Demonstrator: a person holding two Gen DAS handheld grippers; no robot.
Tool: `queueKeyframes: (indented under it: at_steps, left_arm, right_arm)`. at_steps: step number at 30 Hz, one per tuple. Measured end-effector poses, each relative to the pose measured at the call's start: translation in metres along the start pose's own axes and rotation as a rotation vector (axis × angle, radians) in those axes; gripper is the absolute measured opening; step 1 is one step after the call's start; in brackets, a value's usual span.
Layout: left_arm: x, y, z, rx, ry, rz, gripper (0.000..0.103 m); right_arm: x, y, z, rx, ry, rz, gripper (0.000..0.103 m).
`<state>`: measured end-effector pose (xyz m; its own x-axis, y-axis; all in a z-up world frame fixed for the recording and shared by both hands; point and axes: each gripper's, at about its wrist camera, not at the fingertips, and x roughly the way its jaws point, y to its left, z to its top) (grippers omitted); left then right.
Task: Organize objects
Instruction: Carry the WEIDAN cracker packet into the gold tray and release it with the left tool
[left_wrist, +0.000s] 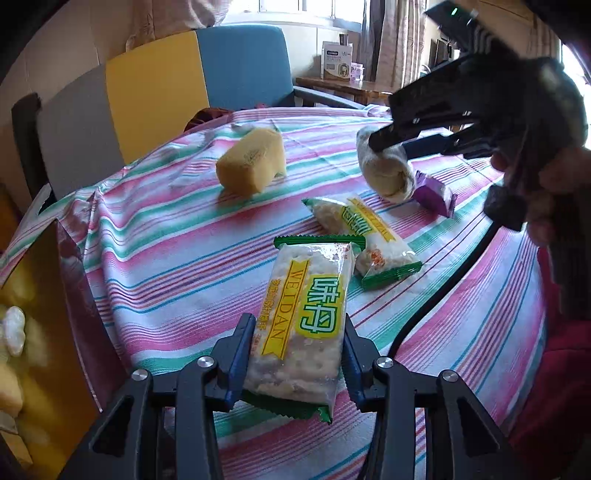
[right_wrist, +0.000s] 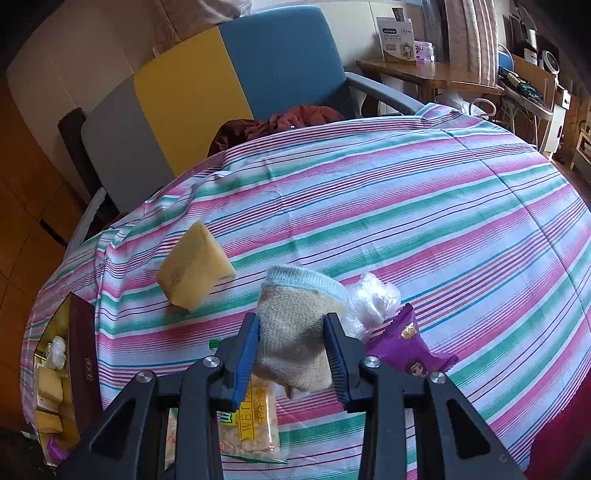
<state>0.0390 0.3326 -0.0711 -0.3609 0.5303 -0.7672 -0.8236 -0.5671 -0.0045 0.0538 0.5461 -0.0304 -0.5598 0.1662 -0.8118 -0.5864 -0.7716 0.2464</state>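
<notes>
My left hand-held gripper (left_wrist: 295, 363) pinches one cracker packet (left_wrist: 304, 314), its blue pads pressed against the two long sides near the lower end; the packet is clear with green crimped ends and a yellow band, pale square crackers showing through, and it lies at about six o'clock on the striped surface (left_wrist: 155, 236). My right hand-held gripper (right_wrist: 293, 354) is clamped on one rolled beige sock (right_wrist: 295, 332) with a light blue cuff, lifted above the cloth at roughly one o'clock from the packet in the left wrist view. I count two more green-ended cracker packets (left_wrist: 369, 236) overlapping each other just beyond the held one, so three in all. There is one purple snack packet (left_wrist: 434, 194) just beside the sock at its four o'clock, one crumpled clear plastic wrap (right_wrist: 373, 295) touching the sock's far right side, and one yellow sponge block (left_wrist: 253, 162) at about eleven o'clock, well apart from the packets. At nine o'clock, at the surface's left edge, sits one open box (left_wrist: 79, 295) with a gold inside and a dark red wall; in it I make out several pale yellow blocks and a small white wrapped piece, too blurred to count exactly. A blue, yellow and grey chair (left_wrist: 155, 85) stands at twelve o'clock behind the surface.
</notes>
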Motion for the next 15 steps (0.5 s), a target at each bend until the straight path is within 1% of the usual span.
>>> queueKeyframes:
  at_steps: [3, 8, 12, 15]
  left_arm:
    - [-0.014, -0.002, 0.001, -0.002, -0.026, -0.004, 0.044]
    - [-0.04, 0.006, 0.007, -0.04, -0.074, -0.023, 0.044]
    - [-0.063, 0.021, 0.01, -0.097, -0.099, -0.013, 0.044]
    - [-0.079, 0.042, 0.012, -0.169, -0.105, 0.01, 0.044]
  right_arm:
    - [0.002, 0.001, 0.0, -0.012, 0.001, -0.01, 0.035]
    - [0.001, 0.0, 0.0, -0.016, -0.001, -0.01, 0.035]
    - [0.0, 0.002, 0.0, -0.022, -0.008, -0.008, 0.035]
    - [-0.001, 0.004, -0.001, -0.026, -0.013, -0.008, 0.035]
